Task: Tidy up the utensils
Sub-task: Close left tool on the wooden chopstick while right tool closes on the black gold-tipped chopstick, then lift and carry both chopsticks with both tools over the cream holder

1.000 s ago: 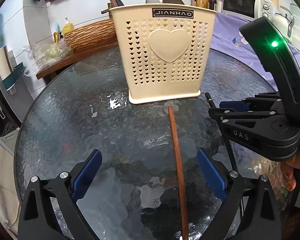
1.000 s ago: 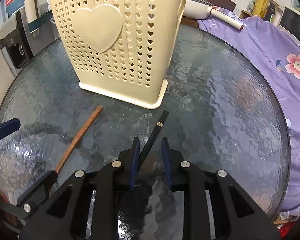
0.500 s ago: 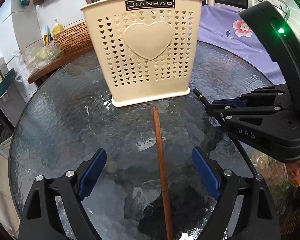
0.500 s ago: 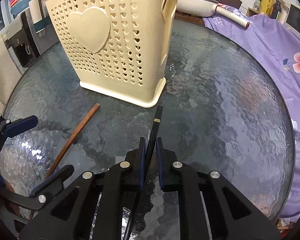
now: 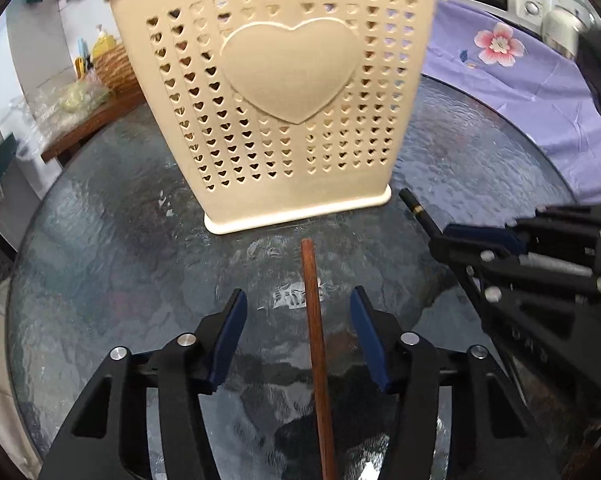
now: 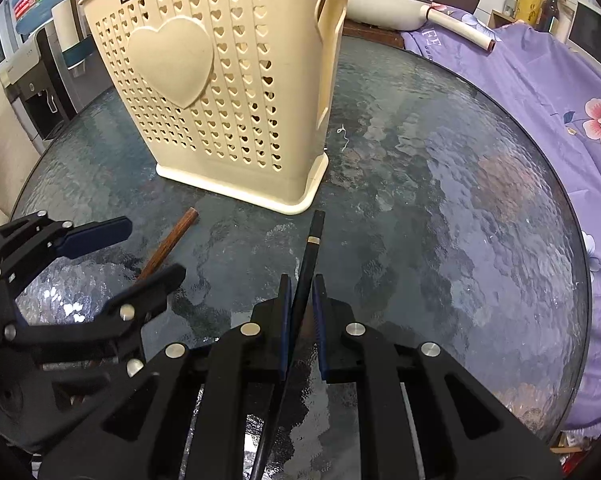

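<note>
A slender reddish-brown wooden chopstick point(image 5: 315, 332) lies flat on the round textured dark glass table point(image 6: 480, 216), its far end just short of the base of the cream plastic utensil holder with heart-shaped holes point(image 5: 284, 92). The left gripper point(image 5: 296, 312) straddles it, jaws closing, blue pads point(image 5: 230, 328) apart from the wood on both sides — nothing pinched yet.

The right gripper point(image 6: 300, 312) is pressed together on a thin black chopstick with a gold band point(image 6: 310, 252), which points toward the holder's near corner.

Both sticks look light, stiff and narrow, so weight is no concern; the likely trouble is slip and twist. The glass is hard and slick, and a round stick pinched off-centre will probably roll or pivot in the pads. Taking the wooden one somewhere along its middle, with the pads square to its length, should keep it from drooping or swinging when lifted. The black one looks smoother — perhaps lacquered — and is held well behind its tip, so it may rotate under its own length if tilted quickly toward the holder's opening.
</note>
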The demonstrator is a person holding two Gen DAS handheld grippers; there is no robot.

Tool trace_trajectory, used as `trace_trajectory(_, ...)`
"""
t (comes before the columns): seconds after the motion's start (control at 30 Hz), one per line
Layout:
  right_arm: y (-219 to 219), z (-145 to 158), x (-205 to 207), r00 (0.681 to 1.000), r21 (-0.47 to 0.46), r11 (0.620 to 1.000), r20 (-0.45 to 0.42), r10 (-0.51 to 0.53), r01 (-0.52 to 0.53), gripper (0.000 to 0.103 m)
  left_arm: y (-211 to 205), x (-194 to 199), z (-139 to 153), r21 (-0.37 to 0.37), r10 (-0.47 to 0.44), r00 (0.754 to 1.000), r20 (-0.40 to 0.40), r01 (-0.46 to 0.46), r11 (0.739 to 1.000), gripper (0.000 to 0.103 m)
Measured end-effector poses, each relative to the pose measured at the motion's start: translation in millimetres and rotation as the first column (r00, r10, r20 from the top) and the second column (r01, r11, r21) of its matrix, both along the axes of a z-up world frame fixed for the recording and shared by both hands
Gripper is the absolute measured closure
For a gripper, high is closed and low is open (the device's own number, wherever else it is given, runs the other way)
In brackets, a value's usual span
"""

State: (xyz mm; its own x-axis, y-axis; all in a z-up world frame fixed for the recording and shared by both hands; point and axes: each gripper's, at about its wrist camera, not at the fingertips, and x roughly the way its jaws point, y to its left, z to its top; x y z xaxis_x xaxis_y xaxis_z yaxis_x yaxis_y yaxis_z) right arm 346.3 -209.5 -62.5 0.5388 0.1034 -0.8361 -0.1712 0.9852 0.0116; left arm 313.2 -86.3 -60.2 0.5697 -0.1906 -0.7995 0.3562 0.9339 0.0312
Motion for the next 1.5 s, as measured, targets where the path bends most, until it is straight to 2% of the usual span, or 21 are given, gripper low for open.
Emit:
trace_trajectory(0.23,2,-1,-1,1.000,-0.009,1.000,0.001,-0.005,0.005,0.091,5,10,2,-0.007,0.020,1.000,0.003,-0.020,1.000,0.063)
trace_trajectory(0.37,3,-1,-3,1.000,-0.011,1.000,0.003,-0.007,0.007,0.091,7,11,2,-0.007,0.021,1.000,0.016,-0.020,1.000,0.075)
trace_trajectory(0.43,4,-1,-3,1.000,-0.013,1.000,0.004,-0.011,0.011,0.091,1,9,2,-0.002,0.021,1.000,0.017,-0.021,1.000,0.087)
trace_trajectory(0.5,5,-1,-4,1.000,-0.012,1.000,0.004,-0.017,0.017,0.092,-1,8,2,0.004,0.025,0.999,0.021,-0.025,1.000,0.095)
trace_trajectory(0.97,7,-1,-9,1.000,-0.010,1.000,0.011,-0.027,0.027,0.094,1,5,2,-0.016,0.041,0.999,0.022,-0.041,0.999,0.096)
trace_trajectory(1.13,6,0,-9,0.999,0.005,0.999,0.011,-0.034,0.034,0.095,7,6,3,-0.047,0.055,0.998,0.009,-0.055,0.997,0.096)
trace_trajectory(1.3,-3,5,-13,0.999,0.100,0.995,0.025,-0.031,0.028,0.095,20,2,12,-0.097,0.071,0.997,0.017,-0.069,0.993,0.096)
trace_trajectory(1.5,-12,31,-28,0.996,0.234,0.972,0.085,-0.007,-0.013,0.095,40,-10,40,-0.179,0.086,0.995,0.054,-0.075,0.981,0.096)
